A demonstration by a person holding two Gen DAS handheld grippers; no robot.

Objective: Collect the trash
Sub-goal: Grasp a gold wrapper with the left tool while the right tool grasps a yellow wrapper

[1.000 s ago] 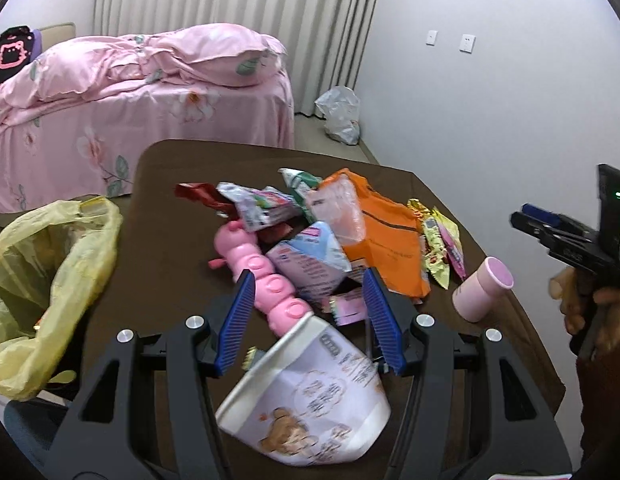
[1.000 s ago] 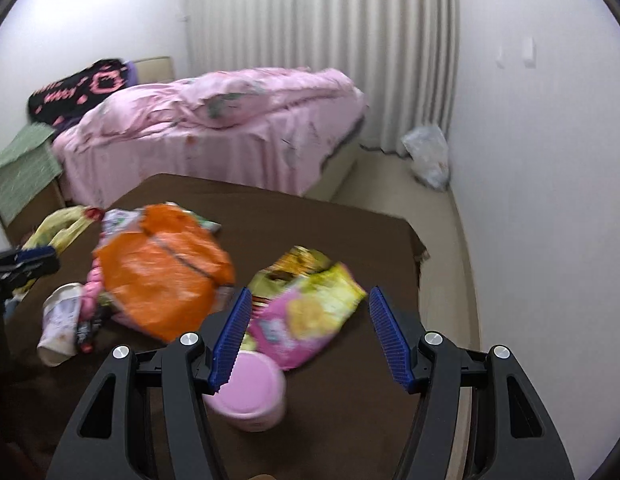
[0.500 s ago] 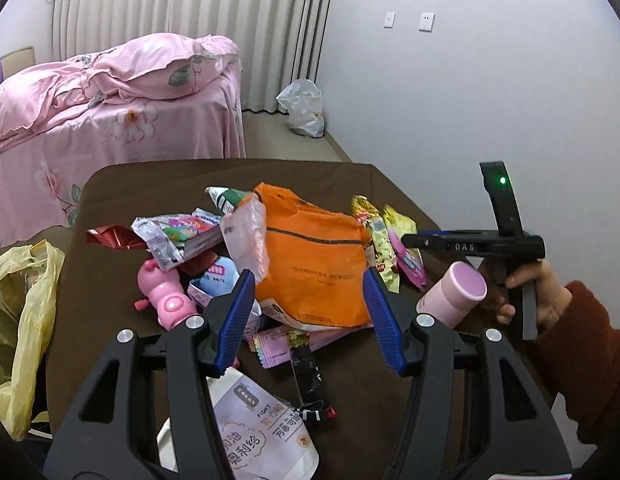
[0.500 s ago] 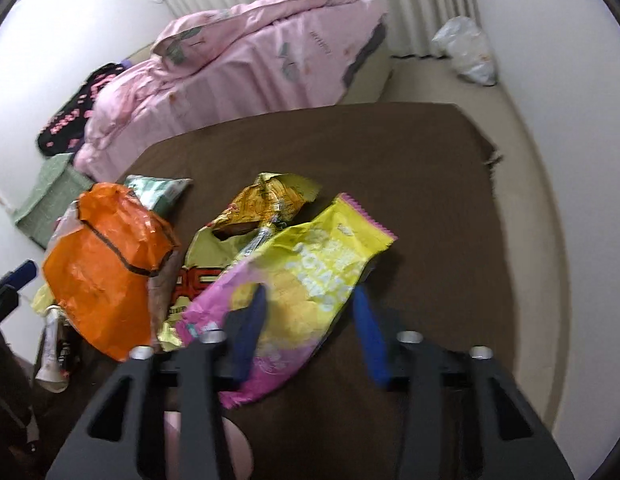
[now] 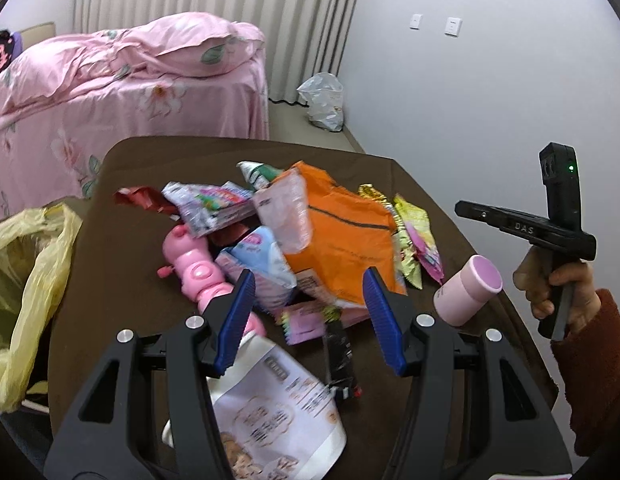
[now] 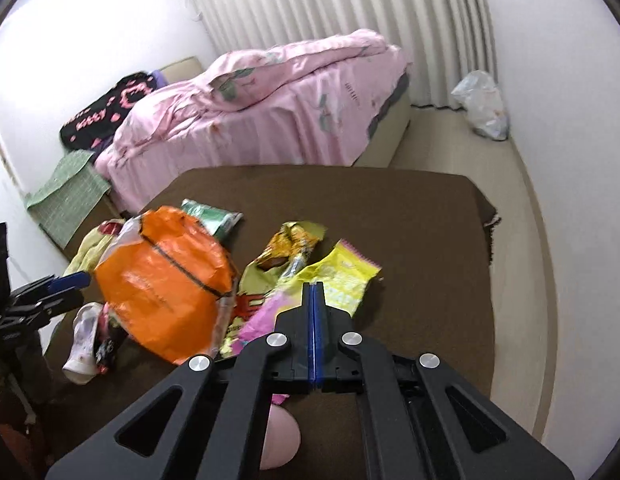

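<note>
While wrappers crowd our desk [image 6: 410, 216], our right gripper [image 6: 313, 286] tilts down, fingers together over the yellow packet [image 6: 342, 276]; left gripper [image 5: 308, 300] fingers apart, empty.

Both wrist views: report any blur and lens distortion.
Left wrist view: fisheye bends the white wall socket plates area and darkens the corners; the white printed pouch is slightly soft. Right wrist view: mild motion blur on the orange plastic bag; pleated curtain curves.

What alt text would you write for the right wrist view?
The right gripper, jaws shut, hangs over a yellow-pink snack wrapper on a brown table. An orange bag lies left; a pink bed stands behind.
</note>
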